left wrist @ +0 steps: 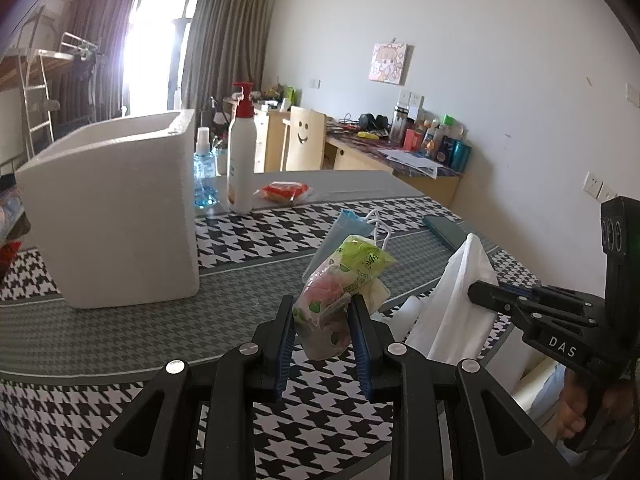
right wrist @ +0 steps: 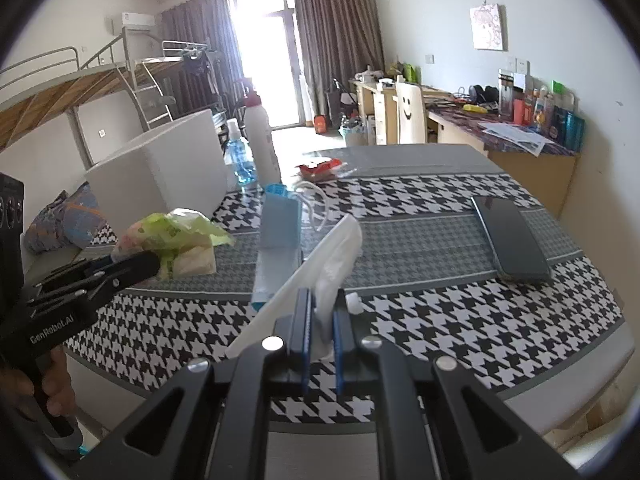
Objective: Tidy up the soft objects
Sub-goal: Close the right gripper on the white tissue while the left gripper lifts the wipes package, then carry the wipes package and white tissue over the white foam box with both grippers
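Left wrist view: left tool (left wrist: 322, 320) is clamped narrow on a floral tissue pack (left wrist: 340, 288), held up off the worktop (left wrist: 120, 328), just right of and nearer than the white foam box (left wrist: 112, 208). Right tool (right wrist: 322, 320) is pinched nearly fully closed on a white tissue bundle (right wrist: 338, 256), also lifted, further right of the box. Both soft items look airborne, so the step in hand is prob. the carry, w/ the open-topped foam box the likely drop spot, tho that's a guess from the task. Other soft stuff left on the worktop: blue face masks (right wrist: 280, 220) w/ white ear loops, right of the box, and a red-orange packet (left wrist: 284, 192) beyond them, near the pump bottle (left wrist: 242, 152) and blue spray bottle (left wrist: 205, 172) standing just right of the box. A dark phone (right wrist: 512, 236) lies far right of the box, not a soft thing. Next move calls for swinging each tool over the box rim and clearing its tall wall before letting go; the pack's loose plastic could snag on the rim. Box interior isn't visible from either view.
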Available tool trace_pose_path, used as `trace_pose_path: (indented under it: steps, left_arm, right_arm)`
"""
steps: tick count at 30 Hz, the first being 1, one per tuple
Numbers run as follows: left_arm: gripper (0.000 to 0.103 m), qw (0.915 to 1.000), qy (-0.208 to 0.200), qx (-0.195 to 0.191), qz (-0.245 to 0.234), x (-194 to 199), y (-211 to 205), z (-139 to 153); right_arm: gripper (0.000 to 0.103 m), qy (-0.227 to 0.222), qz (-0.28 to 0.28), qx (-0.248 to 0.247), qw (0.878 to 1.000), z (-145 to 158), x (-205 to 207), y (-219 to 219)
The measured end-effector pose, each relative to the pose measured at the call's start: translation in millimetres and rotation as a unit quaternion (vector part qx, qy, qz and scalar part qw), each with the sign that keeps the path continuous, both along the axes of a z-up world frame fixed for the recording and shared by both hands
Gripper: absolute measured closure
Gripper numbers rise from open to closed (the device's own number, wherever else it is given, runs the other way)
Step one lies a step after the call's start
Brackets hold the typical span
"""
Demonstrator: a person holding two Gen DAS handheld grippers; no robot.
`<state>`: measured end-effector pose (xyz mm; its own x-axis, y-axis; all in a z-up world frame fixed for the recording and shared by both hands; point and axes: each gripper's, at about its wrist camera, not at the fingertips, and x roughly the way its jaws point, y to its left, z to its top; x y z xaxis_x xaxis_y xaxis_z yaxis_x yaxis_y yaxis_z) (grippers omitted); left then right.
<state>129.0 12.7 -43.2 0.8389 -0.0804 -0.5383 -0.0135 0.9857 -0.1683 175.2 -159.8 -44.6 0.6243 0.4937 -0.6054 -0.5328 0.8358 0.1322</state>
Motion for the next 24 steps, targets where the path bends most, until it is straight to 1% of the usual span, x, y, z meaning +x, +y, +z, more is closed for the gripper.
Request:
trace_pose_path:
  steps: [10,24]
  left_arm:
    - [0.075,0.9998,-0.011,0.017,0.006,-12.6,0.3,8.5]
    - [0.075,0.9991,-0.024,0.029,0.017,-22.9,6.1,17.6]
  right_arm:
    - [0.091,-0.012,0.011,0.013,1.000,9.0,-10.8,4.5]
    - [0.091,-0.027,0.028,0.028,0.999,16.3,-6.5,13.1]
